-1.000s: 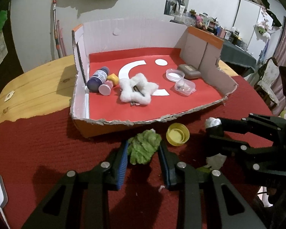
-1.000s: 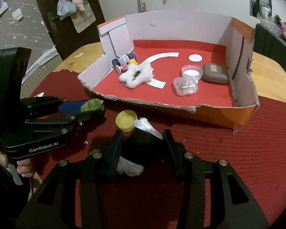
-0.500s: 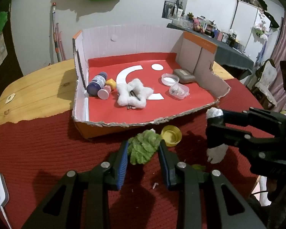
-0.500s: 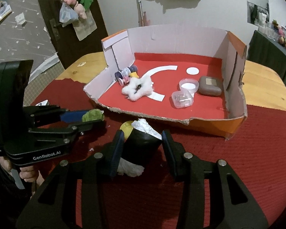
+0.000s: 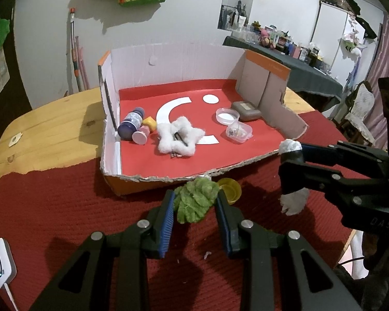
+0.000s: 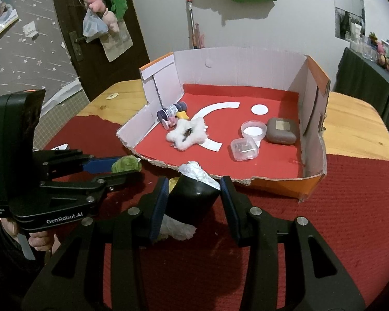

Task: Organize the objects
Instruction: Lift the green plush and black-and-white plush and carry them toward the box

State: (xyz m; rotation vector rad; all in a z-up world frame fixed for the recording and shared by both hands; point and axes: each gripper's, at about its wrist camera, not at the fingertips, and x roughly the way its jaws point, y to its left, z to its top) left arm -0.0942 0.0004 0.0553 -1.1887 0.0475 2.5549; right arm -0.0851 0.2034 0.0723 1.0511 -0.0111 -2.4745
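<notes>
My left gripper [image 5: 194,202] is shut on a green leafy toy [image 5: 195,199] and holds it above the red cloth, just in front of the cardboard box [image 5: 153,178]. My right gripper [image 6: 193,194] is shut on a black roll stuffed with white tissue [image 6: 192,199], also raised in front of the box [image 6: 308,181]. The left gripper with the green toy [image 6: 125,164] shows at the left of the right wrist view. The right gripper with the roll [image 5: 291,160] shows at the right of the left wrist view.
A yellow cap [image 5: 229,186] lies on the red cloth [image 5: 51,207] by the box front. Inside the box are a purple bottle [image 5: 131,127], a white fluffy star [image 5: 179,136], a round clear tub [image 5: 227,115], a small clear case [image 5: 238,131] and a grey case [image 5: 246,107].
Both grippers have risen and pulled back a little with their objects; the box now looks farther and lower. The black roll has lifted off the cloth.
</notes>
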